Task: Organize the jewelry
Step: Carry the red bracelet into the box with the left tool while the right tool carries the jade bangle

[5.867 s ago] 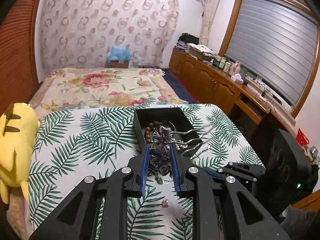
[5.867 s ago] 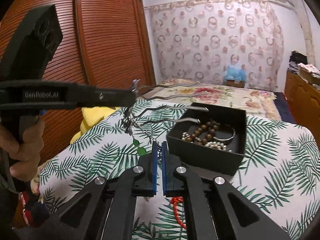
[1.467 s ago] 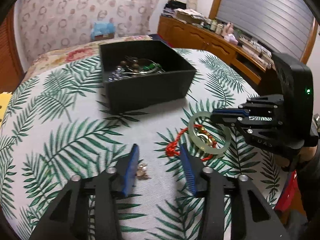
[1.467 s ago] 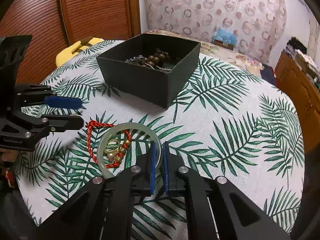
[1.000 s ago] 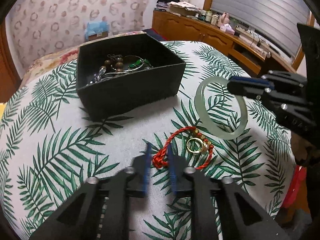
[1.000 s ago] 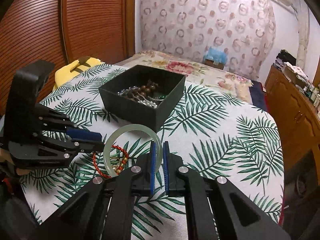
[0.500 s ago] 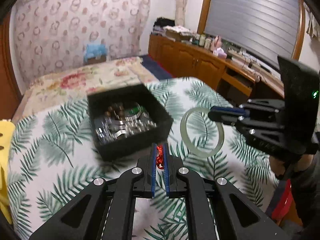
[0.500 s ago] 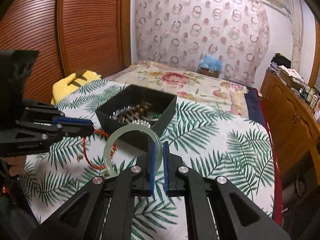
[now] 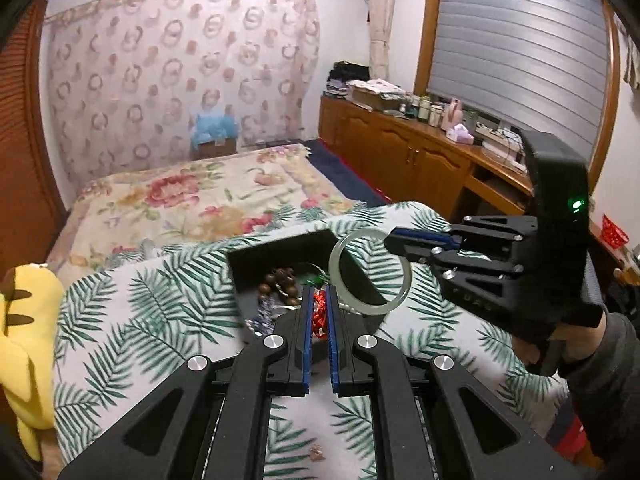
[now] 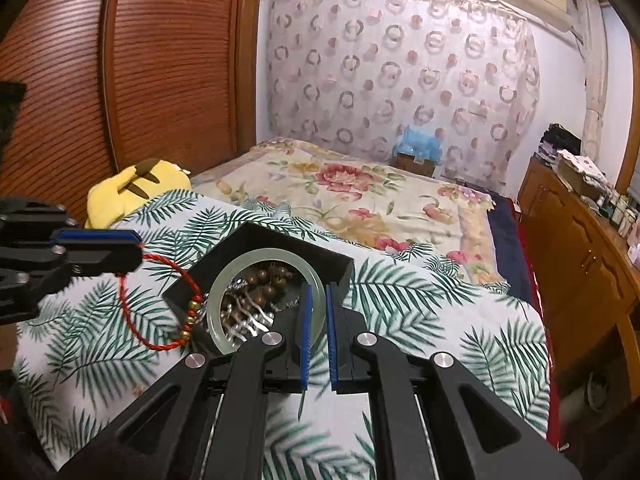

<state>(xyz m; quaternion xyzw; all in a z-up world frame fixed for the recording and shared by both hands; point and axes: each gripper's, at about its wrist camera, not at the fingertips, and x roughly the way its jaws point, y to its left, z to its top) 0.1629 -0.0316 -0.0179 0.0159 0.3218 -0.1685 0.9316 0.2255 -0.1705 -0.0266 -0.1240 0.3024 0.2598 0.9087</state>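
My left gripper [image 9: 319, 300] is shut on a red cord bracelet [image 9: 319, 314] with gold beads; it hangs from the gripper [image 10: 138, 245] as a red loop [image 10: 160, 304] beside the box. My right gripper [image 10: 316, 296] is shut on a pale green jade bangle [image 10: 224, 292], held above the open black jewelry box [image 10: 320, 258]. The bangle [image 9: 400, 292] and right gripper [image 9: 390, 240] also show in the left wrist view, over the box [image 9: 256, 264]. Brown beads [image 9: 276, 282] and silver pieces lie in the box.
The box sits on a palm-leaf tablecloth [image 9: 152, 312]. A small earring [image 9: 316, 454] lies on the cloth near me. A yellow plush toy [image 9: 24, 320] is at the left edge. A floral bed [image 10: 360, 192] lies beyond, wooden cabinets [image 9: 420, 160] at right.
Both grippers have risen from the cloth with their pieces and moved over the box. The left gripper shut on the red cord bracelet about a second ago.
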